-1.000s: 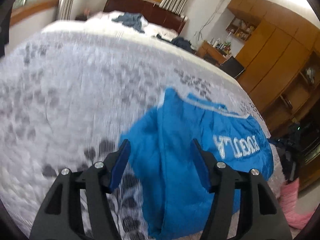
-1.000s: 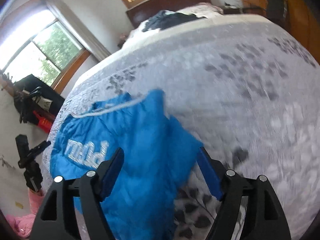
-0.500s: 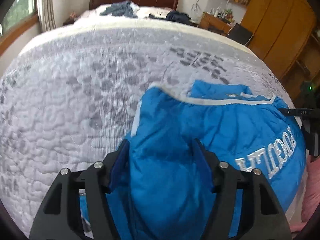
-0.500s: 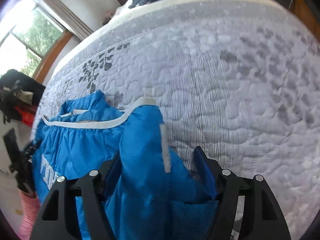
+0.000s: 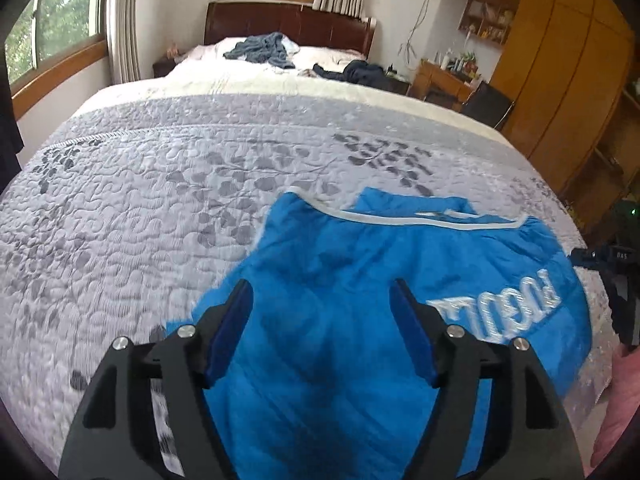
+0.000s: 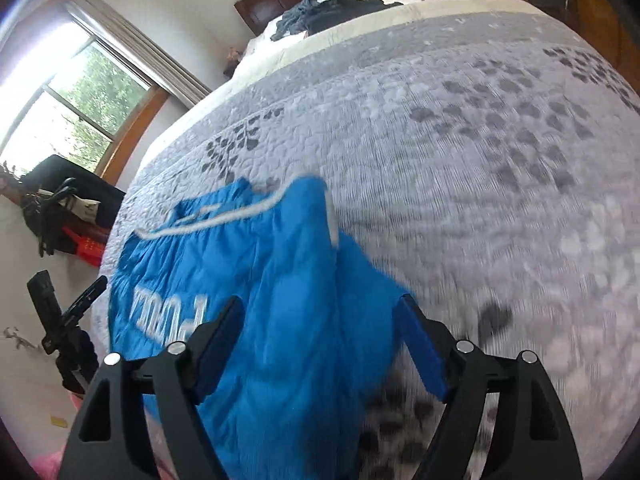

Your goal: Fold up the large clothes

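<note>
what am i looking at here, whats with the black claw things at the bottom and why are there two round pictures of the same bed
The black claws are hand-held grippers, one in each of a person's hands; no robot arm is involved. Each carries a fisheye camera looking forward along its two blue-padded fingers, which is why the pictures are round and bulged. One picture comes from the left gripper, the other from the right gripper, so you see the same bed from two angles.

On the grey leaf-patterned quilt lies a blue garment with white trim and white lettering, partly folded over itself. Both grippers are open and hold nothing; the cloth lies beneath them. Other clothes are piled near the dark headboard, with a wooden wardrobe to one side.
</note>
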